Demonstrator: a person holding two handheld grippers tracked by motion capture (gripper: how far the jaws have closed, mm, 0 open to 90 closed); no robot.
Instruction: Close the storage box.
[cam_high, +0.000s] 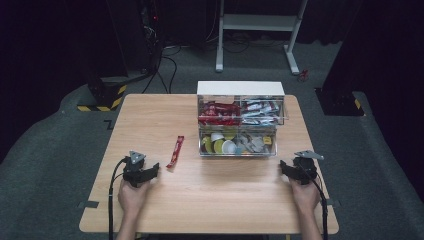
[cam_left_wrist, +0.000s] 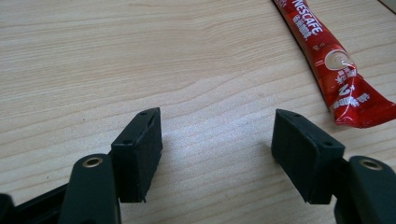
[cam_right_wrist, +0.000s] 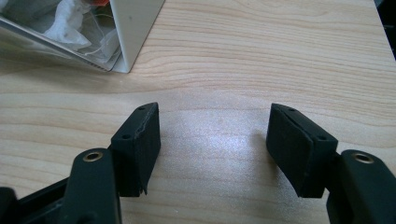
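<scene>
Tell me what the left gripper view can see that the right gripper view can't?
The left gripper view has a red Nescafe coffee stick lying flat on the table, just past and beside the open left gripper, not touching it. The right gripper view instead has the corner of the clear storage box with white packets inside, ahead of the open right gripper. Both share the wooden table and two black jaws spread apart, holding nothing.

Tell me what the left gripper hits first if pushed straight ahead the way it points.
Probably nothing: the left gripper faces bare table, and the red Nescafe sachet lies just right of that line.
</scene>
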